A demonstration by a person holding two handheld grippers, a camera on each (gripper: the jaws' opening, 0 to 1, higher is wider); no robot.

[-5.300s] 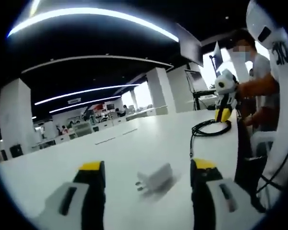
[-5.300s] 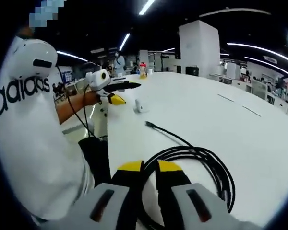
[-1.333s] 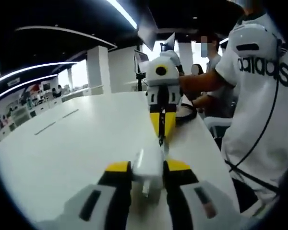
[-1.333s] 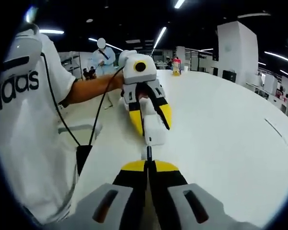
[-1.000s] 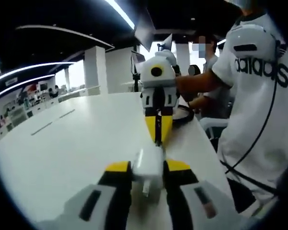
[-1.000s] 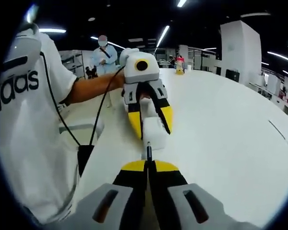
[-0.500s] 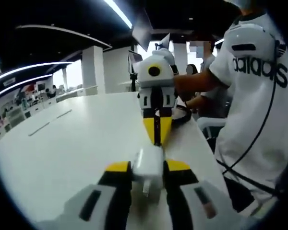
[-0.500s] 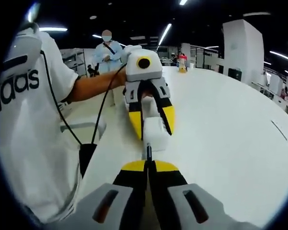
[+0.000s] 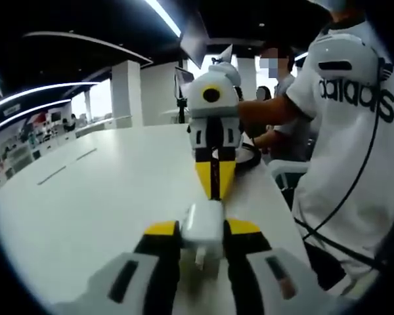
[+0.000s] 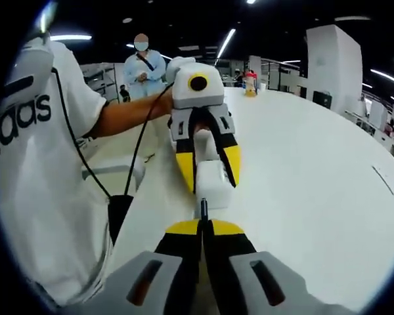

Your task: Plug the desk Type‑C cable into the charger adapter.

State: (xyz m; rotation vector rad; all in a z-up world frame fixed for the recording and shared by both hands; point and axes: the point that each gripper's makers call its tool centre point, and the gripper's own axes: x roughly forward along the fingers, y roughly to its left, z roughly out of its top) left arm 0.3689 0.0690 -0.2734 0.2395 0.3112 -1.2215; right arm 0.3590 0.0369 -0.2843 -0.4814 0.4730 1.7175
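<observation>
left gripper: nearest in the left gripper view, its two yellow-tipped jaws rise from the bottom and press in on a small white block; in the right gripper view it comes in from ahead, jaws pointing toward the camera, over the table's near long edge.
charger adapter: white and boxy, clamped between the left jaws and held above the table; metal prongs point back toward the camera, the far end faces the other gripper. in the right gripper view it sits between the yellow tips, its end face turned to the cable plug.
right gripper: jaws drawn together with almost no gap, pinching a thin dark plug. in the left gripper view it hangs tip-down just beyond the adapter.
type-c cable: the short black plug sticks out past the right jaws, its tip just at the adapter's face; whether it is touching or inside the port cannot be told. a dark coil of the cable lies farther along the same table edge.
table: broad, white, stretching away beneath both grippers.
person: white printed t-shirt beside the table's edge, bare forearm reaching to the left gripper, a black wire hanging down the shirt.
far background: white pillars, ceiling light strips, another person in pale blue standing well beyond.
</observation>
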